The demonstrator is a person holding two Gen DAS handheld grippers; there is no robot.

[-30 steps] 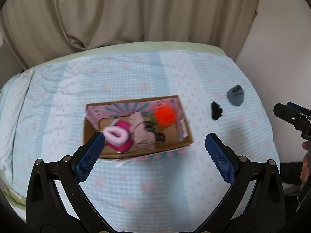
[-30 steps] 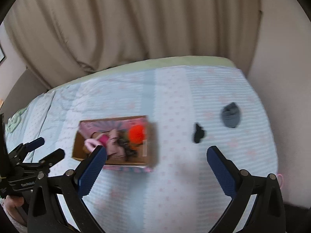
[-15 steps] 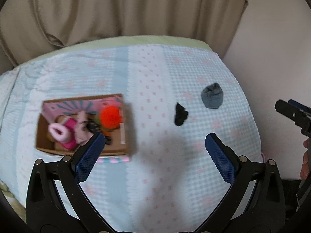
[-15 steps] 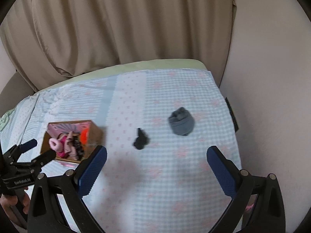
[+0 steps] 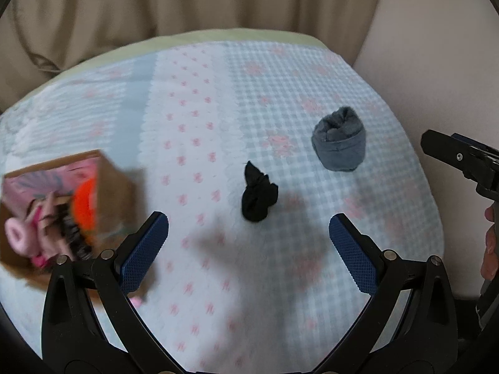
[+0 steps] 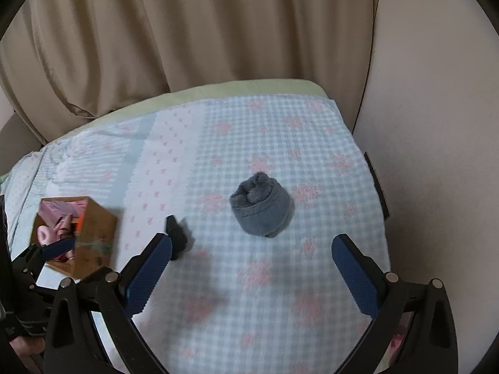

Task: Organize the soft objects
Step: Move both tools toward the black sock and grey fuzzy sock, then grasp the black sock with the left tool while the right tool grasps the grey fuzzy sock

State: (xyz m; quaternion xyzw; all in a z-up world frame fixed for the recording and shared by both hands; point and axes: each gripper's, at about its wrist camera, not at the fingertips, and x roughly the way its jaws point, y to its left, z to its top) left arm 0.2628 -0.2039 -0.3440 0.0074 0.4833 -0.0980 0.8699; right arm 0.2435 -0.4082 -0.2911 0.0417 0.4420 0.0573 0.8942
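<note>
**2 soft bundles left on the bed, both grippers empty**

Your biggest landmark is the bed cover [image 6: 280, 280], a quilted blue-and-pink cloth that gives under any press, so expect no firm backing beneath a pick.

Next in size, the cardboard box [image 5: 118, 187] sits at the left and holds an orange pom-pom [image 5: 82, 208] and pink soft items [image 5: 18, 237]; motion blur hides the detail. It looks light and may slide if nudged.

The grey rolled sock [image 6: 260, 207] lies just ahead of your right gripper [image 6: 251, 269], whose jaws stand wide apart and hold nothing. It looks plush, springy and light. Take it across the banded middle of the roll, not the fluffy open top, or it may unroll.

Smallest is the black knotted sock [image 5: 258, 198], near the grey roll but apart from it, and between the roll and the box. Your left gripper [image 5: 248, 249], also spread wide and empty, hovers just short of it. It seems thin, limp and slippery; close on the bulky knot, not the pointed tail.
</note>
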